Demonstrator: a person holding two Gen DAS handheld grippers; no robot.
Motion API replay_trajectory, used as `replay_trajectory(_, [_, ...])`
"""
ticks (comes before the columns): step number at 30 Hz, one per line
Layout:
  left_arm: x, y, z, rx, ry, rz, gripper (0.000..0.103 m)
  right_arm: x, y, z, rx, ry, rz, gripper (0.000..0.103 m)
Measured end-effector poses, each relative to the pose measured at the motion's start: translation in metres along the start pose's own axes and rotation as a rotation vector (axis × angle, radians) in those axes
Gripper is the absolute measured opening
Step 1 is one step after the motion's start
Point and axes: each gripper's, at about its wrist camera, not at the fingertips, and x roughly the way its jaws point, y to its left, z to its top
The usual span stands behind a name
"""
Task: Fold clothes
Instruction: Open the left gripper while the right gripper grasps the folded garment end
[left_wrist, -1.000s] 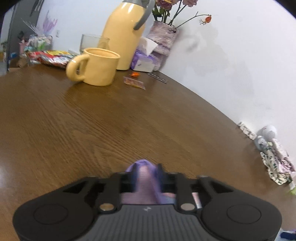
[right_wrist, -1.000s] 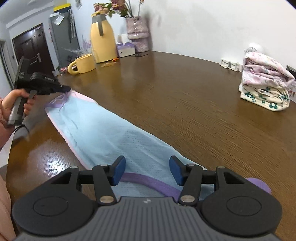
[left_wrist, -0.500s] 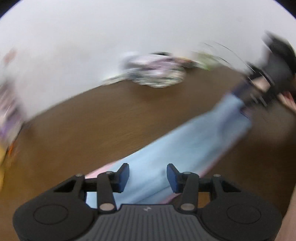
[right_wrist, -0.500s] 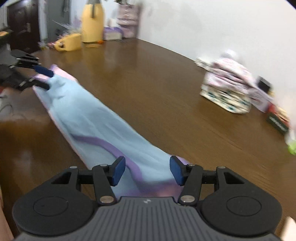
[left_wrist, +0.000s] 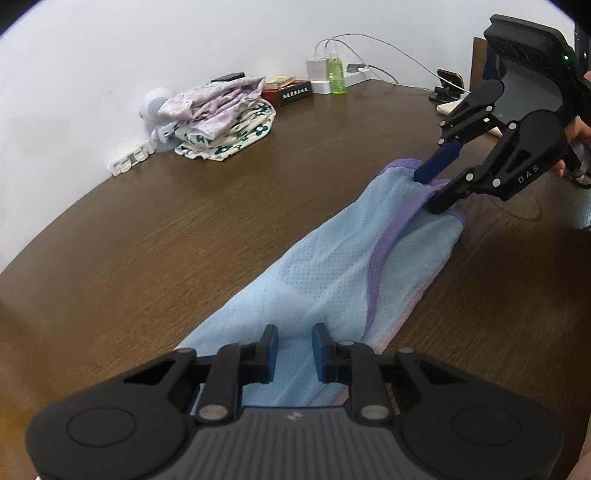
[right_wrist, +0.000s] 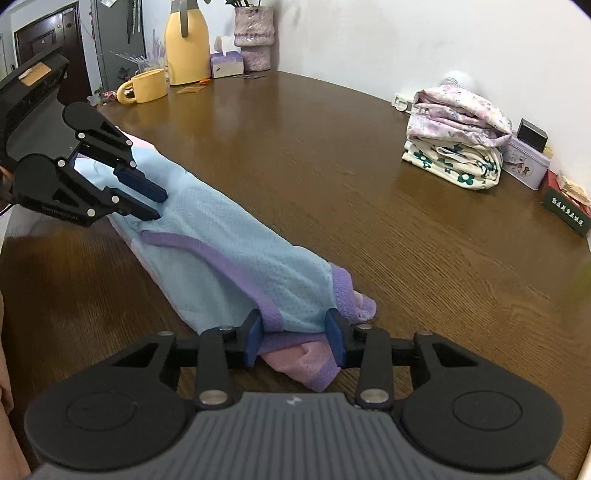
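With both ends of the blue garment (right_wrist: 236, 236) between closing jaws, my left gripper (left_wrist: 294, 349) and right gripper (right_wrist: 295, 338) risk pinching only the top layer, low in frame, skewing the fold.

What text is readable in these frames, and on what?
"DAS": side plate of the right gripper, left wrist view.
Pale characters on the dark green box: too small to read.
Print on the left gripper side plate: blurred.
Print on the lilac tin: illegible.

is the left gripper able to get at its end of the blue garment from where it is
Probably yes: the left gripper is right over that end of the blue garment, jaws closing with fabric between them, nothing blocking. The right gripper works the far end.
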Motion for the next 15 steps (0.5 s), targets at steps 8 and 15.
replay_trajectory(8, [-0.028, -0.013, 0.03, 0.075, -0.136, -0.024, 0.042, -0.043, -0.008, -0.005, 0.151, -0.083, -0.046, 0.07])
replay_trajectory(15, [-0.008, -0.034, 0.065, 0.144, -0.189, -0.092, 0.064, -0.066, -0.013, -0.044, 0.519, -0.153, -0.031, 0.09])
